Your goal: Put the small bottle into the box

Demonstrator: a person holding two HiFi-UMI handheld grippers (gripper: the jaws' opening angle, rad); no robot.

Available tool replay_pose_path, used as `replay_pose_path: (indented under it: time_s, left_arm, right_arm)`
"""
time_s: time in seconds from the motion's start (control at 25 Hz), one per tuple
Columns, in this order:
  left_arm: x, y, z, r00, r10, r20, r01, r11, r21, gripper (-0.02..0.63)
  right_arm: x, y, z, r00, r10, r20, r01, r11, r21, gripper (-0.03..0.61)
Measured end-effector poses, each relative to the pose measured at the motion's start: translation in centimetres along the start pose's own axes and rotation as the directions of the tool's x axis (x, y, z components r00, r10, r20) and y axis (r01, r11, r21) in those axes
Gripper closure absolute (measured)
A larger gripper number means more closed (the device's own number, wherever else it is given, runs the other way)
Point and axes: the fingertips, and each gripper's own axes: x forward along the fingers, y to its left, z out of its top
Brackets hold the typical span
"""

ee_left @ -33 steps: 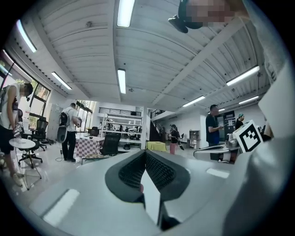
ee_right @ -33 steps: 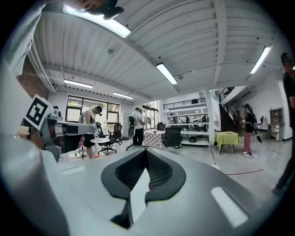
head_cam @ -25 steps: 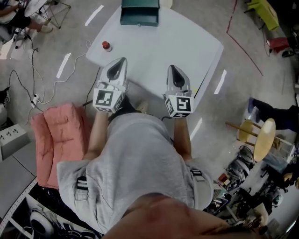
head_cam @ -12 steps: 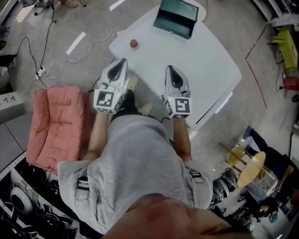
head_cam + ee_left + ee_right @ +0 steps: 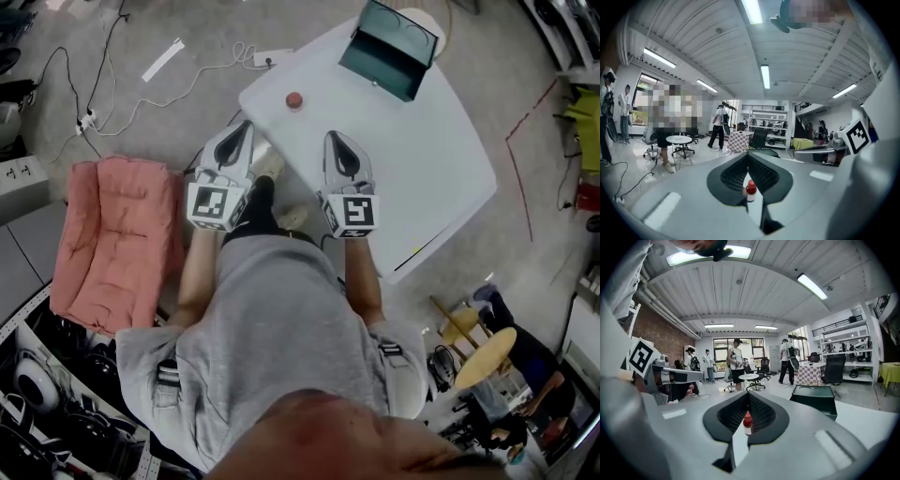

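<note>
Left gripper (image 5: 244,127) and right gripper (image 5: 331,139) are both pinched closed with nothing in them, up at the table's (image 5: 422,169) near edge. The small bottle (image 5: 294,99) stands on the table just past them. The green box (image 5: 389,58) sits at the table's far edge.

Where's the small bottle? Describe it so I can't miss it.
Start at the white table, with the dark green box on its far corner. Left of the box, alone near the table's edge, stands the small bottle: the only red-capped thing there.
</note>
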Motion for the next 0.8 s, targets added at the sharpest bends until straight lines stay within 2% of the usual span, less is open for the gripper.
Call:
replay_pose_path:
  time_s: [0.6, 0.8]
  left_arm:
    - [5.6, 5.3, -6.6, 0.991, 0.003, -0.136, -0.012, 0.998, -0.069, 0.603]
    - [6.5, 6.5, -7.4, 0.987, -0.001, -0.159, -0.01, 0.997, -0.07, 0.603]
  right_arm:
    - [9.6, -0.5, -6.3, 0.982, 0.054, -0.181, -0.047, 0.998, 0.038, 0.575]
    - [11.3, -0.2, -7.3, 0.98, 0.05, -0.193, -0.046, 0.999, 0.028, 0.574]
